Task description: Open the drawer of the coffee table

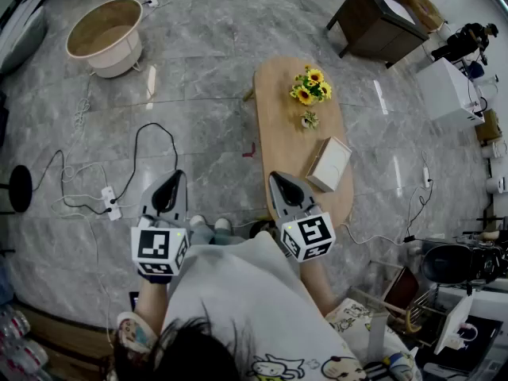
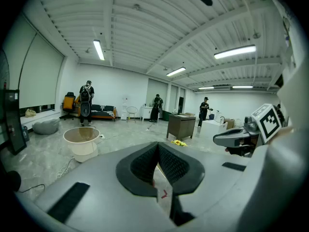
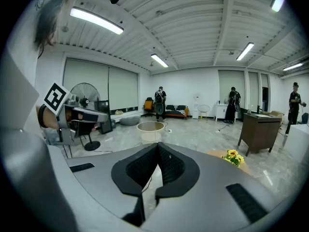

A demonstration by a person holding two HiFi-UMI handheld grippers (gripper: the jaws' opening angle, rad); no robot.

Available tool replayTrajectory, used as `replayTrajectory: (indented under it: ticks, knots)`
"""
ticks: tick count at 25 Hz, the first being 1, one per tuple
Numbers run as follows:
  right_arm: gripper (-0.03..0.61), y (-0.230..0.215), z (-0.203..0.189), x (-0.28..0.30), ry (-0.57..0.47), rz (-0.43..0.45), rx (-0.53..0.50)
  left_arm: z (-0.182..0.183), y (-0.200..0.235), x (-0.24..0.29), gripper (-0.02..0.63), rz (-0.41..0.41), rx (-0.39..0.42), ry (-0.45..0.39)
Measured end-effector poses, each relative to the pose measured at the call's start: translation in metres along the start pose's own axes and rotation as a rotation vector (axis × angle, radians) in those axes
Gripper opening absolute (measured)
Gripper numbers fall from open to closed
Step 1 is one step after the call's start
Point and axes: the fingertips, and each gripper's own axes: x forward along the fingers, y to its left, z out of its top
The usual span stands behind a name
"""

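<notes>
The oval wooden coffee table (image 1: pixel 278 133) stands on the grey marble floor ahead of me, a little to the right. On it are a bunch of sunflowers (image 1: pixel 309 86), a small vase (image 1: pixel 309 120) and a pale flat box (image 1: pixel 329 163). No drawer shows in any view. My left gripper (image 1: pixel 171 182) hangs over bare floor left of the table, jaws shut and empty. My right gripper (image 1: pixel 279 182) is held above the table's near end, also shut with nothing in it. In the right gripper view the sunflowers (image 3: pixel 233 157) and table top (image 3: pixel 219 154) lie ahead to the right.
A beige tub (image 1: pixel 105 34) stands far left. A power strip with black and white cables (image 1: pixel 111 201) lies left of my left gripper. A dark wooden cabinet (image 1: pixel 373 18) is beyond the table. Several people stand at the far wall (image 2: pixel 87 100).
</notes>
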Motion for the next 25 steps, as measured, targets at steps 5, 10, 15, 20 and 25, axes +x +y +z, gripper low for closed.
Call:
replayTrajectory:
  ticks: [5,10,15,20,25]
  knots:
    - [0.0,-0.004,-0.005,-0.006,-0.012,0.02,0.015,-0.007,-0.007,0.0,0.005,0.021,-0.026,-0.001]
    - [0.002,-0.006,-0.01,-0.01,-0.024,0.053,0.052,-0.014,-0.012,-0.001,0.008,0.043,-0.042,0.009]
    - [0.01,-0.008,-0.008,-0.012,-0.035,0.059,0.081,-0.016,-0.013,-0.001,0.059,0.047,-0.038,0.028]
    - [0.078,-0.013,-0.008,0.004,-0.034,0.079,0.119,-0.019,-0.002,0.015,0.101,0.045,-0.041,0.05]
    - [0.116,-0.026,0.002,0.045,-0.037,0.077,0.142,-0.01,0.025,0.056,0.123,0.024,-0.036,0.052]
